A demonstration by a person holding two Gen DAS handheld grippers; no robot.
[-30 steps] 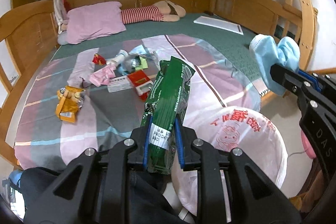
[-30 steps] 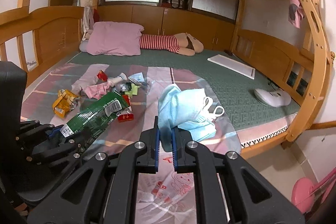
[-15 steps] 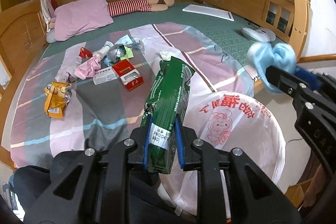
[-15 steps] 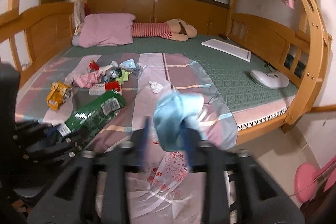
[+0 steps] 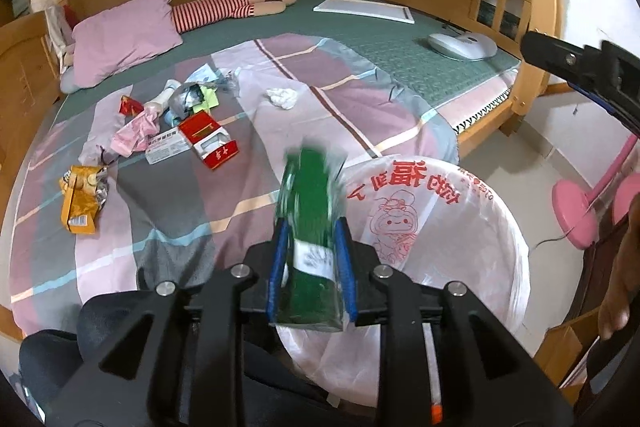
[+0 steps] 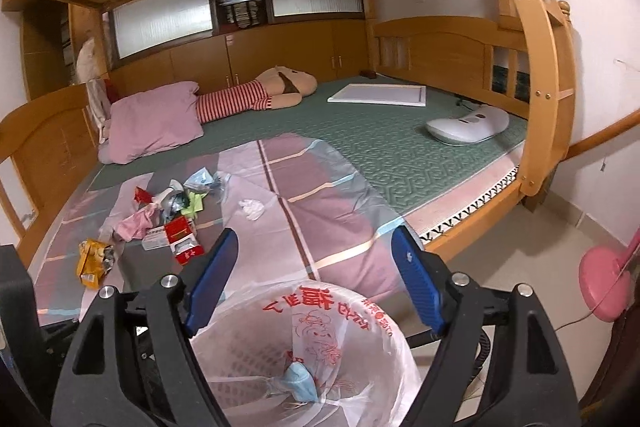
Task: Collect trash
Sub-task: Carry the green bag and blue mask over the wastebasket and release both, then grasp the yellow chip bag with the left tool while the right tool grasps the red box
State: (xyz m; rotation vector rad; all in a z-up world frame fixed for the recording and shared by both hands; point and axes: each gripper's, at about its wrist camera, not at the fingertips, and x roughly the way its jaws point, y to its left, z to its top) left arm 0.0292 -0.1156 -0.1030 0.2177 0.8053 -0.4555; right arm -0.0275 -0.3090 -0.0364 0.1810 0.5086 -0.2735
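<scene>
My left gripper (image 5: 311, 269) has its jaws a little apart around a blurred green snack packet (image 5: 314, 227), right beside the rim of the white bag-lined bin (image 5: 460, 227). My right gripper (image 6: 316, 283) is open and empty above the bin (image 6: 372, 311). A blue face mask (image 6: 300, 383) lies inside the bin. More trash lies on the striped blanket: a red box (image 5: 210, 143), a yellow wrapper (image 5: 80, 199), pink plastic (image 5: 134, 131) and a white tissue (image 5: 282, 97).
A pink pillow (image 5: 124, 39) and a striped doll (image 5: 224, 7) lie at the head of the bed. A white board (image 5: 364, 9) and a white device (image 5: 462, 45) lie on the green mat. A pink stand (image 5: 576, 215) is on the floor at the right.
My right gripper moved over the bin, opened and dropped the blue mask into it. My left gripper's jaws have widened around the green packet, which is now blurred.
</scene>
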